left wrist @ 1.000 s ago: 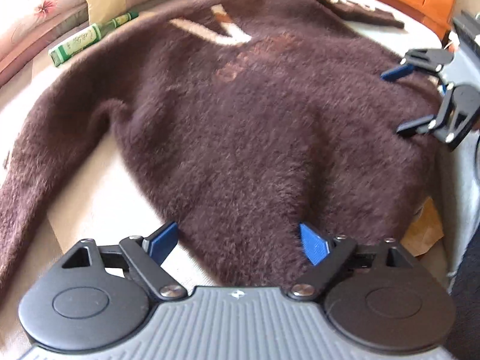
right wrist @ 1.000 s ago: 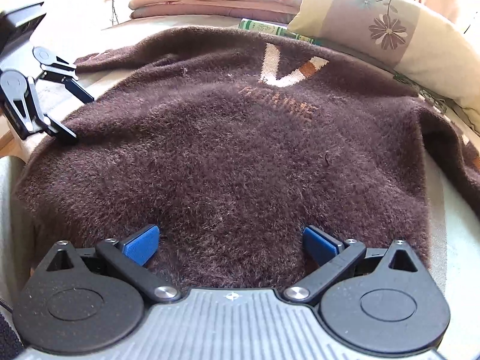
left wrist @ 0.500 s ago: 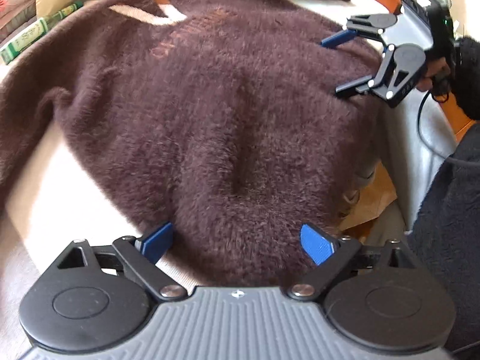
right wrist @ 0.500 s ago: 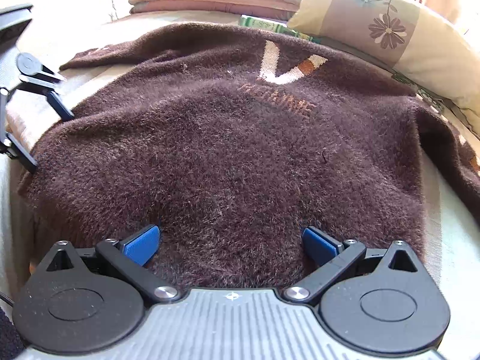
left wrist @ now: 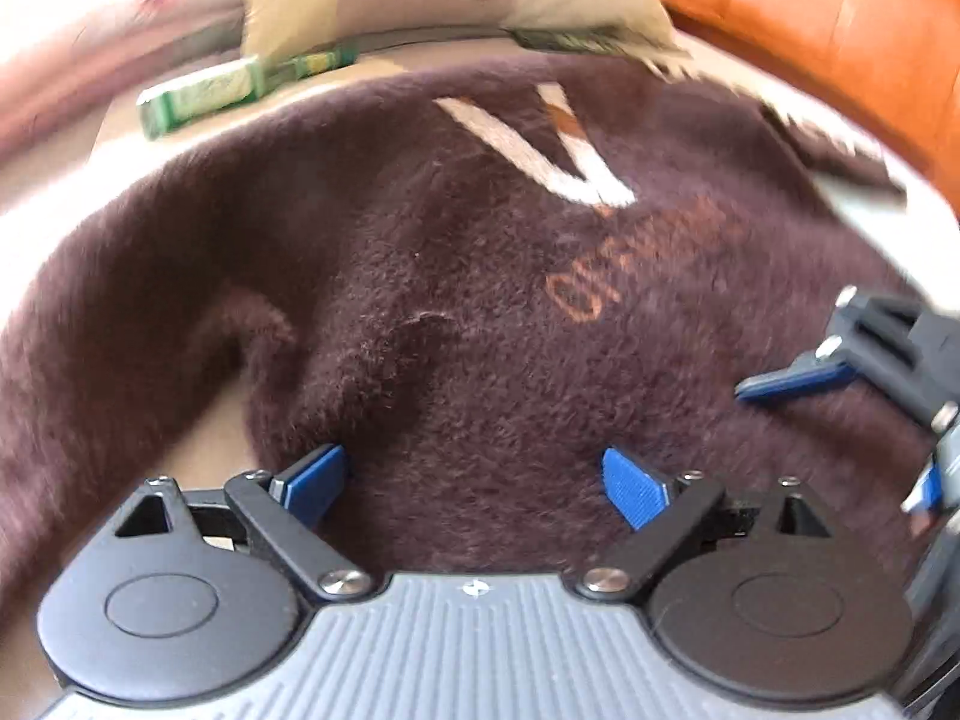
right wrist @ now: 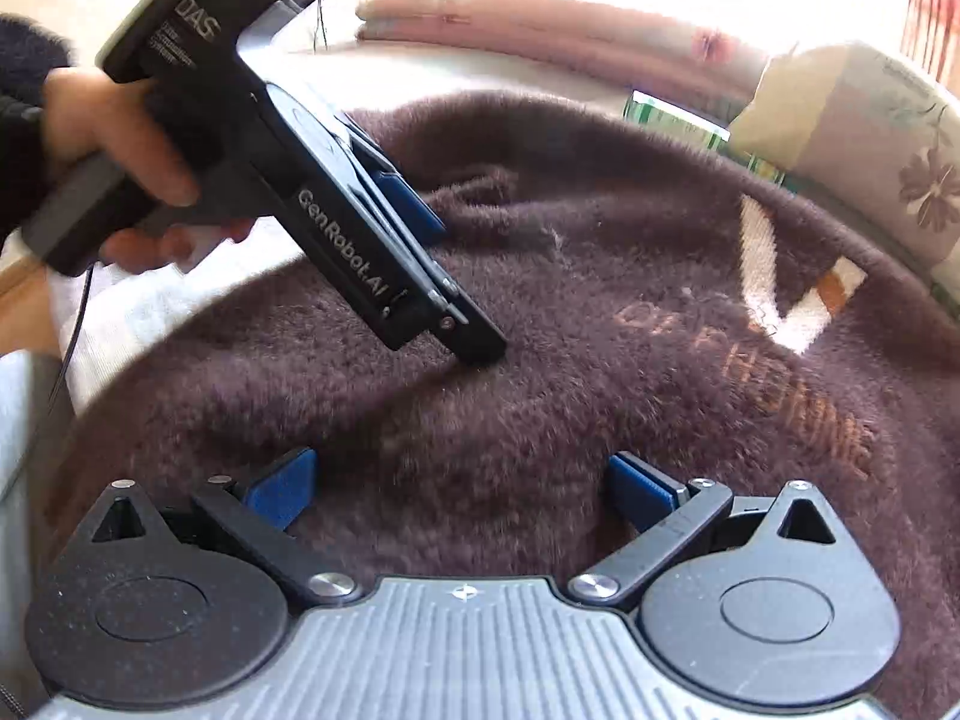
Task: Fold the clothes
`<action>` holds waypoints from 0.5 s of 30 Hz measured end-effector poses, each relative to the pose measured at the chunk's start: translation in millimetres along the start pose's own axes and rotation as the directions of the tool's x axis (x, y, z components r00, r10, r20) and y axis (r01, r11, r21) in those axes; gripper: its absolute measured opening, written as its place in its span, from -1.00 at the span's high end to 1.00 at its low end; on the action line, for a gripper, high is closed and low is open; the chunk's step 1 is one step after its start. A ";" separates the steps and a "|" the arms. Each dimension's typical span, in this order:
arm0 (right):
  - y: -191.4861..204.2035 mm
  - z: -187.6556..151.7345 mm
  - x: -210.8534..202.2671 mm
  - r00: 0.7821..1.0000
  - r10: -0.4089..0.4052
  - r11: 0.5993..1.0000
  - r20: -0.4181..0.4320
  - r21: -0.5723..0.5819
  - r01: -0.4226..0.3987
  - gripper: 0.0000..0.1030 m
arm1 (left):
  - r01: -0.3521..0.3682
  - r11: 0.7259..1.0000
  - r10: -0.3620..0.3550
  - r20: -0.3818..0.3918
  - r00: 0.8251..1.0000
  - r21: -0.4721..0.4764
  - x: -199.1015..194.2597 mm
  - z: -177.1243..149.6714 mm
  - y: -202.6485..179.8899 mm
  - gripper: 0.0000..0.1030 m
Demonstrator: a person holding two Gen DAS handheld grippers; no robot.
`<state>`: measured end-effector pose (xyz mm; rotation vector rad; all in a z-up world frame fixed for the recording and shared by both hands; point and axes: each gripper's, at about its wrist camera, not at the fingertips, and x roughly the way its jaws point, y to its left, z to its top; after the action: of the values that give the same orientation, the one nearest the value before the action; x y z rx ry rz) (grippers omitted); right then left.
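A bedroom in a home is indicated: a bed (right wrist: 480,69) is seen, laid with a flower-printed pillow (right wrist: 870,138), folded pink bedding (right wrist: 540,18) and an orange wooden headboard (left wrist: 840,24)

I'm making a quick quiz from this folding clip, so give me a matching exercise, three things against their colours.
Things:
1. sweater
2. pads of the left hand-held gripper
3. box by the pillow

Colours:
A. green
B. dark brown
C. blue

Pairs: 1-B, 2-C, 3-A
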<state>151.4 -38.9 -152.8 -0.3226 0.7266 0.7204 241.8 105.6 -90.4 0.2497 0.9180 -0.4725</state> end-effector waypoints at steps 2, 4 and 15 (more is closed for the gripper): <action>-6.3 -14.6 -15.6 1.000 0.018 0.999 -0.025 0.030 -0.017 -1.00 | 0.000 1.000 0.000 0.002 1.000 0.023 -0.3 0.6 4.6 -0.82; -6.4 -32.4 -36.0 0.999 0.016 1.000 -0.037 0.025 -0.015 -1.00 | 0.002 1.000 -0.002 0.003 1.000 0.026 0.2 1.1 7.8 -0.82; -16.5 -8.1 -59.1 0.999 -0.017 0.999 -0.041 0.038 0.018 -1.00 | 0.106 0.991 -0.099 0.089 0.991 -0.081 -8.1 18.2 18.0 -0.80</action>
<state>127.8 -83.4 -116.8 -0.3086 0.7745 0.6841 259.3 116.2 -73.0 0.1042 0.8689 -0.5332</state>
